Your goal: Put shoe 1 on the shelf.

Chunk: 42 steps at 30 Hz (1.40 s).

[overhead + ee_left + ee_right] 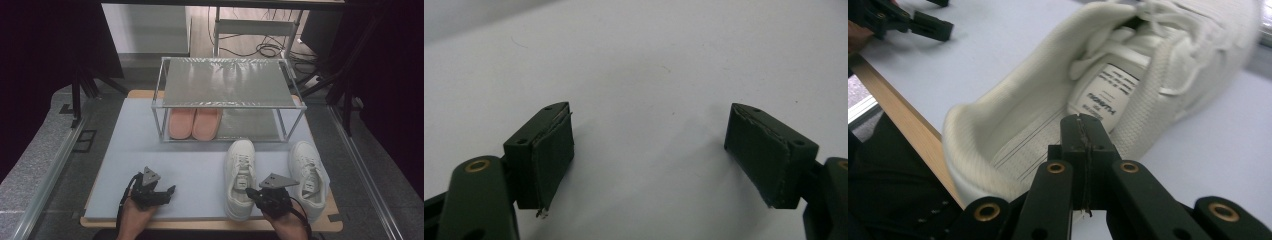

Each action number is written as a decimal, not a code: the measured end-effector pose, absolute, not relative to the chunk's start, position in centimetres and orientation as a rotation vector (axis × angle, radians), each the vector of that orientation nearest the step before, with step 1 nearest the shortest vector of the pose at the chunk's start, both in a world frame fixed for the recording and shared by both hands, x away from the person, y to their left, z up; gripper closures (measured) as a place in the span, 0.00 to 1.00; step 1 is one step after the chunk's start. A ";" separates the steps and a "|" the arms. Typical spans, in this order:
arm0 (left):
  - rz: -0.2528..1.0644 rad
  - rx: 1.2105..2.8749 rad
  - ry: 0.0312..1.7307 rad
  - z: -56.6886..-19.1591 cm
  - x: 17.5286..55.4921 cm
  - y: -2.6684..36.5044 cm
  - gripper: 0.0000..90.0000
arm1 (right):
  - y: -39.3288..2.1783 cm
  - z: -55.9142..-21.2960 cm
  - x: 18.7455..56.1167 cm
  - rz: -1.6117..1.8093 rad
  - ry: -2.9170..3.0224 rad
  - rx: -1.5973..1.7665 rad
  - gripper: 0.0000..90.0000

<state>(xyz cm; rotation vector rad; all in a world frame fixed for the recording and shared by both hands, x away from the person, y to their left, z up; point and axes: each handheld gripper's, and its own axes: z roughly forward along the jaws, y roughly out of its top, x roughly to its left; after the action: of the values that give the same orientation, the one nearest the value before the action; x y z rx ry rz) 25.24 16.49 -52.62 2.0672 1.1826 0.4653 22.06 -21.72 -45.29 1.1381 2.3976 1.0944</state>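
Pink slippers [194, 123] inside metal rack [227, 82], left hand-held gripper [649, 150] wide open, right hand-held gripper [1082, 150] closed, empty, over white sneaker [1108, 85].

Tabletop [150, 150] carries a pale blue mat. At its far edge stands a metal-frame shoe rack [227, 97] with a grey upper shelf; a pair of pink slippers [194, 123] sits on the lower level, left half. Two white sneakers lie in front of the rack, toes toward it: left sneaker [240, 165] and right sneaker [306, 172], well apart. Left claw [167, 192] rests on the mat near the front edge, jaws apart. Right claw [250, 192] sits over the heel opening of the left sneaker; its jaws are hidden from above. Cables on floor beyond.
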 end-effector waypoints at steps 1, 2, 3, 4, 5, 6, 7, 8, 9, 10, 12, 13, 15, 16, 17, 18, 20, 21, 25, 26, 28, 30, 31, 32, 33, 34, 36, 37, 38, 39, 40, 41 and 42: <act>0.465 2.068 1.182 -52.6 25.2 16.5 0.22 | -22.0 -45.3 22.0 1.088 2.393 1.146 1.00; 0.465 2.068 1.182 -52.6 25.2 16.5 0.22 | -22.3 -45.3 22.0 1.080 2.389 1.154 1.00; 0.465 2.067 1.182 -52.6 25.2 16.5 0.22 | -22.7 -45.3 22.0 1.070 2.383 1.163 1.00; 0.465 2.068 1.182 -52.6 25.2 16.5 0.22 | -23.0 -45.3 22.0 1.059 2.376 1.172 1.00; 0.465 2.068 1.182 -52.6 25.2 16.5 0.22 | -23.3 -45.3 22.0 1.052 2.369 1.184 1.00; 0.465 2.068 1.182 -52.6 25.2 16.5 0.22 | -23.5 -45.2 22.0 1.046 2.363 1.197 1.00; 0.465 2.068 1.183 -52.6 25.2 16.5 0.22 | -23.7 -45.1 22.0 1.042 2.362 1.205 1.00; 0.465 2.068 1.182 -52.6 25.2 16.5 0.22 | -23.7 -45.0 21.9 1.042 2.364 1.204 1.00; 0.465 2.068 1.182 -52.6 25.2 16.5 0.22 | -23.8 -44.8 21.9 1.052 2.366 1.203 1.00; 0.465 2.068 1.182 -52.6 25.2 16.5 0.22 | -23.9 -44.5 21.9 1.063 2.356 1.203 1.00; 0.465 2.069 1.182 -52.6 25.3 16.5 0.22 | -24.2 -43.6 22.0 1.071 2.319 1.202 1.00; 0.465 2.069 1.182 -52.6 25.3 16.5 0.22 | -24.5 -43.2 22.1 1.077 2.299 1.211 1.00; 0.465 2.068 1.182 -52.6 25.3 16.5 0.22 | -24.8 -42.5 22.7 1.071 2.259 1.230 1.00; 0.465 2.068 1.182 -52.6 25.3 16.5 0.22 | -24.9 -42.3 23.1 1.070 2.246 1.244 1.00; 0.465 2.069 1.182 -52.6 25.3 16.5 0.22 | -24.9 -42.1 23.6 1.061 2.232 1.258 1.00; 0.465 2.069 1.182 -52.6 25.3 16.5 0.22 | -24.8 -42.1 24.2 1.048 2.221 1.271 1.00; 0.465 2.065 1.184 -52.6 25.3 16.5 0.22 | -24.5 -42.4 25.4 1.010 2.207 1.302 1.00; 0.465 2.069 1.182 -52.6 25.3 16.5 0.22 | -24.3 -42.6 26.1 0.989 2.203 1.317 1.00; 0.464 2.068 1.183 -52.6 25.3 16.5 0.22 | -23.3 -43.8 28.0 0.904 2.196 1.357 1.00; 0.465 2.065 1.184 -52.6 25.3 16.5 0.22 | -23.0 -44.1 28.3 0.887 2.202 1.363 1.00; 0.465 2.063 1.185 -52.6 25.3 16.5 0.22 | -22.5 -44.6 28.8 0.862 2.216 1.372 1.00; 0.465 2.063 1.185 -52.6 25.3 16.5 0.22 | -22.4 -44.9 29.0 0.855 2.217 1.380 1.00; 0.465 2.061 1.186 -52.6 25.3 16.5 0.22 | -22.4 -44.9 29.1 0.863 2.220 1.389 1.00; 0.465 2.064 1.185 -52.6 25.3 16.5 0.22 | -22.5 -44.9 29.1 0.878 2.228 1.394 1.00; 0.464 2.064 1.185 -52.6 25.3 16.5 0.22 | -22.4 -45.0 29.2 0.889 2.232 1.398 1.00; 0.465 2.064 1.185 -52.6 25.3 16.5 0.22 | -22.4 -45.0 29.3 0.899 2.235 1.403 1.00; 0.465 2.067 1.183 -52.6 25.3 16.5 0.22 | -22.2 -45.0 29.5 0.912 2.246 1.403 1.00; 0.464 2.068 1.183 -52.6 25.3 16.5 0.22 | -22.0 -45.1 29.6 0.922 2.254 1.400 1.00; 0.464 2.068 1.183 -52.6 25.3 16.5 0.22 | -21.8 -45.1 29.7 0.930 2.263 1.395 1.00; 0.464 2.068 1.183 -52.6 25.3 16.5 0.22 | -21.6 -45.1 29.9 0.938 2.274 1.392 1.00; 0.466 2.070 1.181 -52.6 25.3 16.5 0.22 | -21.3 -45.1 30.1 0.948 2.287 1.388 1.00; 0.466 2.070 1.180 -52.6 25.3 16.5 0.22 | -21.0 -45.1 30.3 0.955 2.298 1.381 1.00; 0.466 2.070 1.180 -52.6 25.3 16.5 0.22 | -20.7 -45.1 30.4 0.958 2.315 1.370 1.00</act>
<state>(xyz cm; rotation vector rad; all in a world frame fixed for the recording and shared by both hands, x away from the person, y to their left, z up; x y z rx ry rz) 25.27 16.52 -52.61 2.0700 1.1802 0.4658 30.43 -20.70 -45.13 1.3705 2.3147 0.9581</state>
